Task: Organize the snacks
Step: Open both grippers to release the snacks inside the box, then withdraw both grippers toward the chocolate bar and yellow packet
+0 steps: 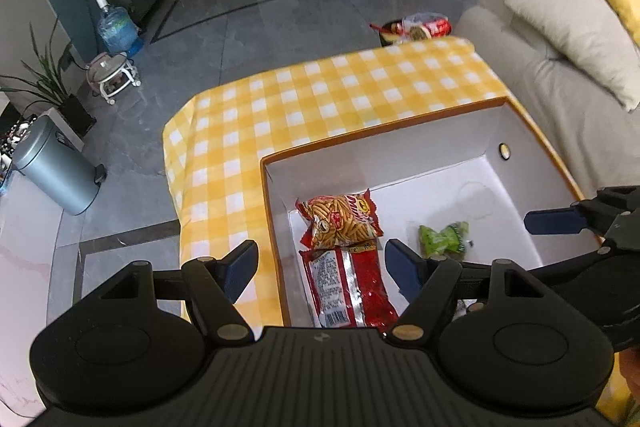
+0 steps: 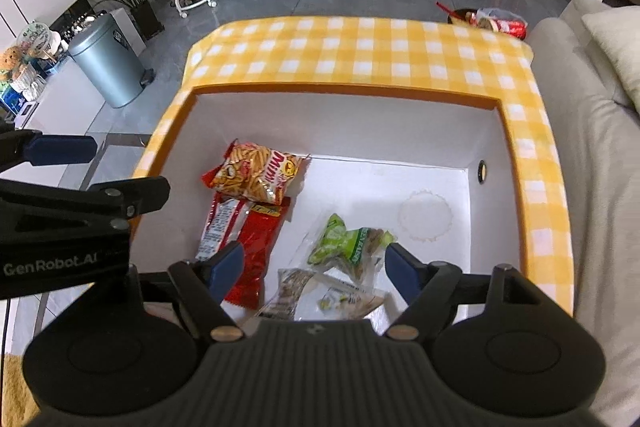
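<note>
A white box with an orange rim (image 1: 384,125) (image 2: 344,89) stands on the yellow-checked tablecloth (image 1: 320,91). Inside lie an orange snack bag of sticks (image 1: 340,221) (image 2: 256,175), a red packet (image 1: 348,287) (image 2: 248,247), a green packet (image 1: 442,239) (image 2: 348,243) and a clear packet (image 2: 328,295). My left gripper (image 1: 322,263) hangs open above the red packet and the box's left wall, holding nothing. My right gripper (image 2: 316,261) is open above the green and clear packets, with nothing touching its pads. Each gripper shows at the edge of the other's view.
Beyond the table's far edge sits a dark bowl with red snack bags (image 1: 420,27) (image 2: 496,21). A beige sofa (image 1: 560,87) (image 2: 600,187) lines the right side. On the floor to the left stand a grey bin (image 1: 56,167) (image 2: 106,61) and a water bottle (image 1: 116,27).
</note>
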Available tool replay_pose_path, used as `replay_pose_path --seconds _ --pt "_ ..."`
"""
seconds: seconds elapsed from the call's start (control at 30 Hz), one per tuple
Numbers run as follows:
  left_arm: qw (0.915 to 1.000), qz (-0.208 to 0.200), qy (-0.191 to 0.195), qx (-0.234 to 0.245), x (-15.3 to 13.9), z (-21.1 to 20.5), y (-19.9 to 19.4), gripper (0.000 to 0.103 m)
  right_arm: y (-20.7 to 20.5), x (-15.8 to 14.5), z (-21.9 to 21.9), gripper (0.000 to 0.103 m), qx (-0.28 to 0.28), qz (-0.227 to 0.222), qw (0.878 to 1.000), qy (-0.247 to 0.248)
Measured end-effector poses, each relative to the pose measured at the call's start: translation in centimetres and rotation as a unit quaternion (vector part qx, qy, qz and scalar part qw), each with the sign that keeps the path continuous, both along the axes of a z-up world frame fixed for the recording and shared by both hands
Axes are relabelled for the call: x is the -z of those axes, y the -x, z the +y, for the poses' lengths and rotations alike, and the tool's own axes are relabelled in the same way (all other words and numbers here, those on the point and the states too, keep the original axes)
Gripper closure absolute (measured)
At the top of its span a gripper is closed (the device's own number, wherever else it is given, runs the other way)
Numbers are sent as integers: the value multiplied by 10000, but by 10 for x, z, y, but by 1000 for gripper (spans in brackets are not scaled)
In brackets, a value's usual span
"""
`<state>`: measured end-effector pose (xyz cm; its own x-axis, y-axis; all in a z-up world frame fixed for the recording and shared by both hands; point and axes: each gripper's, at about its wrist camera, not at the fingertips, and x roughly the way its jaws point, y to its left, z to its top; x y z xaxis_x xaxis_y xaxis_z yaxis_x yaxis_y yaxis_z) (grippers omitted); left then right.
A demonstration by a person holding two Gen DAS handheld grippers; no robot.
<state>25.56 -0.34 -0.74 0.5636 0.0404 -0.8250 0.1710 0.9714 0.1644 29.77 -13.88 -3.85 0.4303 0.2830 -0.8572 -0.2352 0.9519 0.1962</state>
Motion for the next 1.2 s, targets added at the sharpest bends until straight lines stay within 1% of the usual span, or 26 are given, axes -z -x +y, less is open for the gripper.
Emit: replay_pose_path --seconds 0.23,0.47,0.67,0.9,1.03,1.1,1.2 --pt "9997 -192 127 3 -18 1 41 18 41 -18 -4 27 29 -181 9998 -46" --pt "9993 -211 298 25 -20 1 81 18 85 -27 -7 27 -42 -291 9995 99" --pt "9986 -20 530 26 -14 7 108 18 120 -27 -7 27 -135 -356 9991 210" --pt "9967 241 761 114 1 15 137 18 153 -16 -14 27 -257 -353 9990 89" --pt "9962 510 692 157 19 16 151 18 169 -3 -26 27 -164 -300 9992 -182" --pt "9951 662 726 141 29 15 156 18 176 5 -32 27 -65 -235 9994 -243" --pt "9931 882 771 4 43 18 161 18 184 18 -35 30 56 -140 9996 -241"
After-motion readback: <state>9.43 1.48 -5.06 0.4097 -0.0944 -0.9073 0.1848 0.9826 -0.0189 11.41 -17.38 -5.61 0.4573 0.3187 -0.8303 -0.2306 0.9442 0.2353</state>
